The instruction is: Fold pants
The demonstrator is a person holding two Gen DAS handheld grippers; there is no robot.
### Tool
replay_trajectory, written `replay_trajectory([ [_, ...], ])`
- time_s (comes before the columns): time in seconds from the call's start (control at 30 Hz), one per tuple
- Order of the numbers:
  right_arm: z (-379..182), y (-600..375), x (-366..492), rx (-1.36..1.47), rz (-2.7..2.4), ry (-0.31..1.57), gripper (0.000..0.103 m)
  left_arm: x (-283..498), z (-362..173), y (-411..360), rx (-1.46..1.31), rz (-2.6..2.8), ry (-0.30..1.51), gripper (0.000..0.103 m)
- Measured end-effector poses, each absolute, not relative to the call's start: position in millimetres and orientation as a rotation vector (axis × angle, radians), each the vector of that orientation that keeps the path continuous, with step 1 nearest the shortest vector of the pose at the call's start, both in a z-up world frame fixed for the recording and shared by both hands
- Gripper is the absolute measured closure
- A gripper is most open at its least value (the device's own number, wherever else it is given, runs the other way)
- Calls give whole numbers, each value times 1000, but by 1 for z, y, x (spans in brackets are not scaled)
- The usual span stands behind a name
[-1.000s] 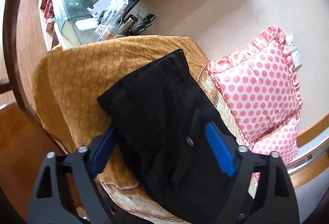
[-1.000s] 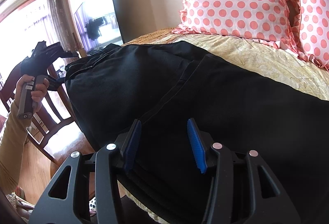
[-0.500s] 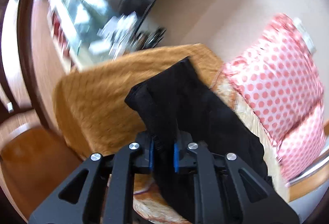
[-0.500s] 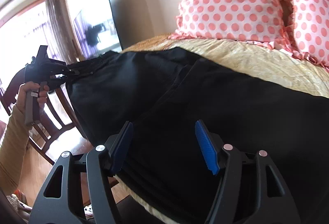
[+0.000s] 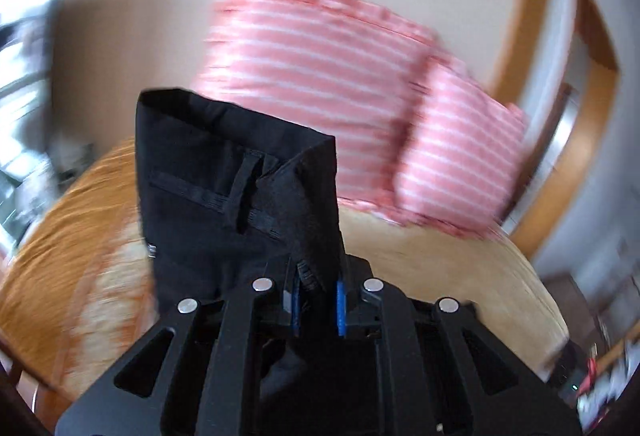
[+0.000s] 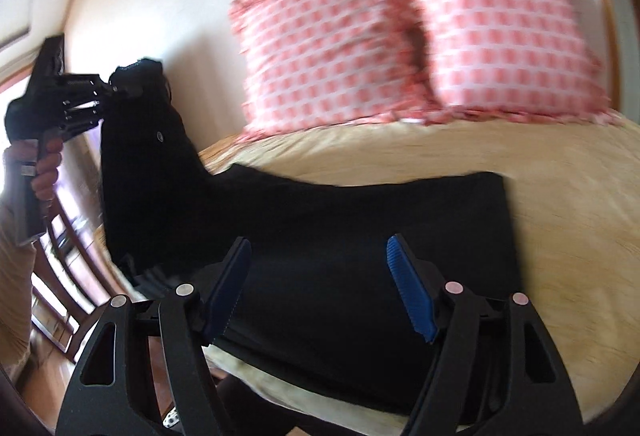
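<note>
Black pants (image 6: 360,236) lie along the front of a bed. My left gripper (image 5: 317,304) is shut on the waistband end of the pants (image 5: 236,188) and holds it lifted above the bed. In the right wrist view the left gripper (image 6: 108,90) is at the far left, with the waist end hanging from it. My right gripper (image 6: 320,288) is open and empty, its blue pads above the flat leg part of the pants near the bed's front edge.
Two pink dotted pillows (image 6: 420,36) lean on the wall at the head of the bed (image 6: 560,196). An orange quilt (image 5: 60,256) covers the far end. Wooden chairs (image 6: 68,276) stand left of the bed. Both views are motion-blurred.
My left gripper closed on the waistband and lifted it up and toward the pillows. My right gripper opened wider and shifted toward the leg end.
</note>
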State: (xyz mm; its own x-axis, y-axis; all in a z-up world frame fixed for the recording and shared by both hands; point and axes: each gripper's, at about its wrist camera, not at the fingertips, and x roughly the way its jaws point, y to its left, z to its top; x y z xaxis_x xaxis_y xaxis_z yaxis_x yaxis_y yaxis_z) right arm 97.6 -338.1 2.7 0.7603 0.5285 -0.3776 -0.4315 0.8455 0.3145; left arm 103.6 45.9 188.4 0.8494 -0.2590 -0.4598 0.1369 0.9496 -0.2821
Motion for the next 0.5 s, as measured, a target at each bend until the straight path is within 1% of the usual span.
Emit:
replay_trajectory([
  [0.1, -4, -372, 93, 281, 458, 479, 31, 111, 187, -11, -213, -341, 527, 91],
  [0.17, -9, -389, 90, 319, 420, 483, 31, 111, 176, -57, -200, -460, 543, 91],
  [0.23, -16, -409, 86, 349, 371, 493, 31, 106, 154, -98, -169, -548, 585, 91],
  [0.3, -24, -422, 84, 367, 330, 506, 31, 104, 122, -135, -128, -623, 673, 91],
  [0.33, -28, -432, 83, 382, 306, 519, 31, 106, 96, -156, -105, -657, 758, 91],
  [0.4, -33, -442, 83, 400, 285, 530, 31, 108, 72, -170, -104, -686, 837, 92],
  [0.43, -35, -448, 82, 407, 272, 533, 31, 106, 67, -173, -102, -686, 837, 92],
  [0.5, -37, -453, 82, 406, 255, 533, 31, 101, 76, -170, -98, -667, 785, 92],
])
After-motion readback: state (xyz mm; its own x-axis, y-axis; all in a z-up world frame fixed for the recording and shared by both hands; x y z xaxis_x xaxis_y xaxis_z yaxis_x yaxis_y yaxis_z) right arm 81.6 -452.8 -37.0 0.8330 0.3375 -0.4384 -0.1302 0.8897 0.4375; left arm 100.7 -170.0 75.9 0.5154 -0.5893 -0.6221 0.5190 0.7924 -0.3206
